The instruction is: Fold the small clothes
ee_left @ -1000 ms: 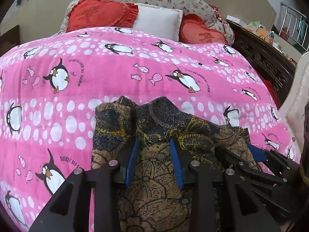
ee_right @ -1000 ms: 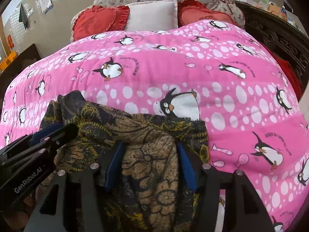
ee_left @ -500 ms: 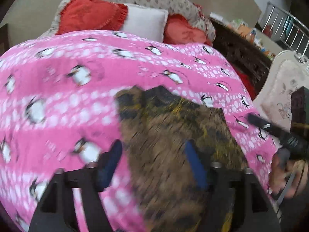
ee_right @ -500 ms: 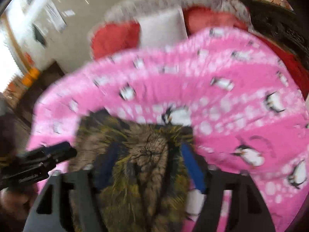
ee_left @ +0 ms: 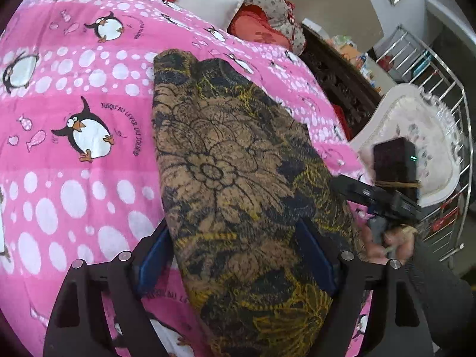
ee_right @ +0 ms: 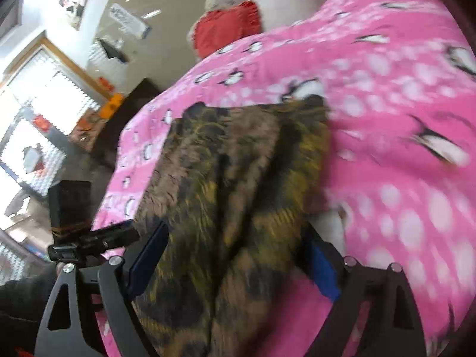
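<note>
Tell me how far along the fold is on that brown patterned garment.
Partly done, it seems: the brown patterned garment lies on the pink penguin blanket as a long narrow strip. In hand: nothing; the left gripper and right gripper are open, straddling its near end. Left: probably folding the strip shorter.
</note>
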### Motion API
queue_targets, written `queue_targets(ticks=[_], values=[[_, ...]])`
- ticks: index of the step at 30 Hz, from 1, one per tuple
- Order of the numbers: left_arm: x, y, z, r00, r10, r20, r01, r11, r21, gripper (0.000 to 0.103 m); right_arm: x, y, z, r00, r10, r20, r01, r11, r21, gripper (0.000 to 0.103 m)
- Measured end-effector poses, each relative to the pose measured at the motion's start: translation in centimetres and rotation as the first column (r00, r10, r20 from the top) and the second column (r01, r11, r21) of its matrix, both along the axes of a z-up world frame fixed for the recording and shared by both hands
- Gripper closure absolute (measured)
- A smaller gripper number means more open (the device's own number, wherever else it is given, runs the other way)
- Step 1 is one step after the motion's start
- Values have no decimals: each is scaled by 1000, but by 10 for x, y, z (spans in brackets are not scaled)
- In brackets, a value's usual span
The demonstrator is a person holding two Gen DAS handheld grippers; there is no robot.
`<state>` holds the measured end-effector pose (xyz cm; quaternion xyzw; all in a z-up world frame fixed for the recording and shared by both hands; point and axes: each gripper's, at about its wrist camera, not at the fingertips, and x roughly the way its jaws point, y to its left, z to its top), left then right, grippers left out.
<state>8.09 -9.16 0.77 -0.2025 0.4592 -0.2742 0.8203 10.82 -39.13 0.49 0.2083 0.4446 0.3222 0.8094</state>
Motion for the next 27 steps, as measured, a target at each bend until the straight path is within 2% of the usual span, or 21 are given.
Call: queue_targets(ticks=[3,4,8,10,11,13,16,22,24,25,27], values=[[1,10,-4,1000,28,-7,-28,997,-74,41,27,13,-4,1000,28,-2,-28,1000,1,21],[0,11,-4,1000,31,-6,-31,996,-81,41,35,16,-5,999,34,-3,-34,999,0,30],[2,2,-1,999,27,22,-26,999,-37,42,40,14,-10,999,40,0,-40,998,38,43],[4,0,-1,998,50,24,-49,999,-17,53,37,2,-15,1000,11,-16,-10,997,71,55],[5,0,-1,997,72,14,-72,997,-9,57,37,1,-17,1000,0,-24,2,997,76,57],[7,4,-3,993,118,-11,-119,993,-12,76,36,5,-15,1000,2,-18,-1,999,43,57],[9,4,-7,987,160,-24,-161,987,-6,90,37,8,-15,1000,-2,-20,2,1000,30,57],[2,-12,7,983,182,24,-184,978,98,102,37,13,-13,999,-38,-31,38,999,-2,57],[0,-8,14,985,169,39,-172,980,101,103,37,27,-6,998,-45,-32,43,996,-74,63],[-2,-4,19,986,161,46,-165,982,89,103,35,32,-1,998,-48,-32,45,995,-84,72],[-5,6,26,987,149,54,-153,985,75,103,28,39,9,997,-74,-33,71,995,-63,77]])
